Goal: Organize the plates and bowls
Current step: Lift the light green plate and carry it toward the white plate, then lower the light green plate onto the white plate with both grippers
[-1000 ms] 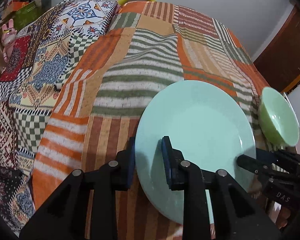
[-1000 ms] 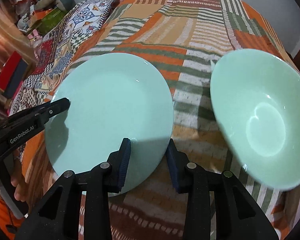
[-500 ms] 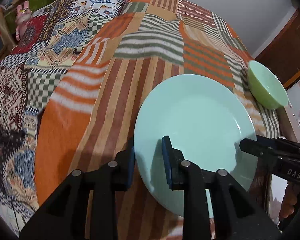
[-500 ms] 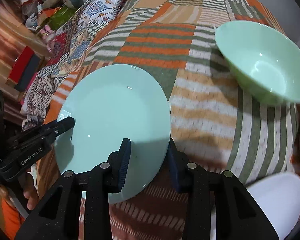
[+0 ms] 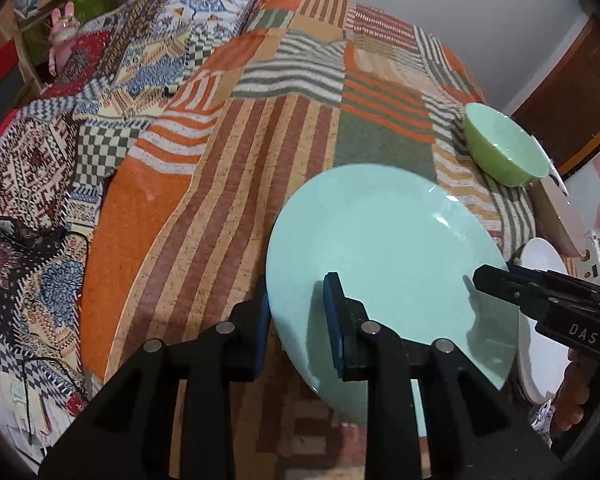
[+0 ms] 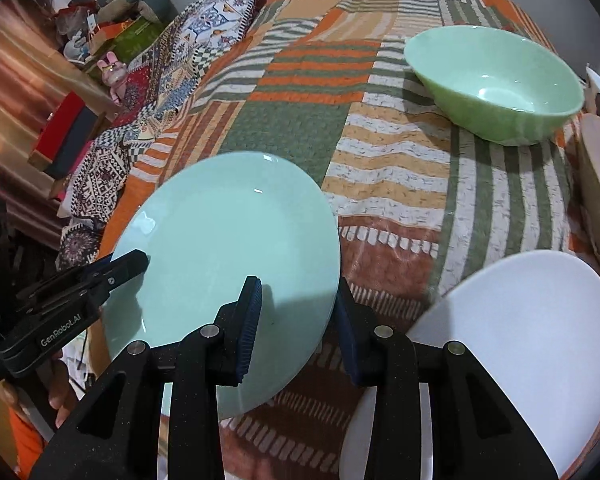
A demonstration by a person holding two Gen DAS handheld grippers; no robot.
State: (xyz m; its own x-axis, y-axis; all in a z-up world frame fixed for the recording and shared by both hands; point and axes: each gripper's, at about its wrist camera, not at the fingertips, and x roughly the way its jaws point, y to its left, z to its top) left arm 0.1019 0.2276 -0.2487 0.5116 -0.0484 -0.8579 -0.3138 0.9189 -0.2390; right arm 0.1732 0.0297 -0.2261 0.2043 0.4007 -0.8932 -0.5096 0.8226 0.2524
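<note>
Between both grippers, pale green plate (image 5: 384, 248), rim pinched by left gripper (image 5: 296, 312) and right gripper (image 6: 298, 320).

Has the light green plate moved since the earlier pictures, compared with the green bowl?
Yes. The plate, clamped by both grippers, has drawn away from the green bowl, toward the white plate.

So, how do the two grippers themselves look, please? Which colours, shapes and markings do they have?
Both are matte black plastic with two angular fingers, silver round pins at the joints and ribbed dark blue pads. The left gripper carries white "GenRobot.AI" lettering on its side, readable in the right wrist view. The right gripper carries white "DAS" lettering, seen from the left wrist view.
</note>
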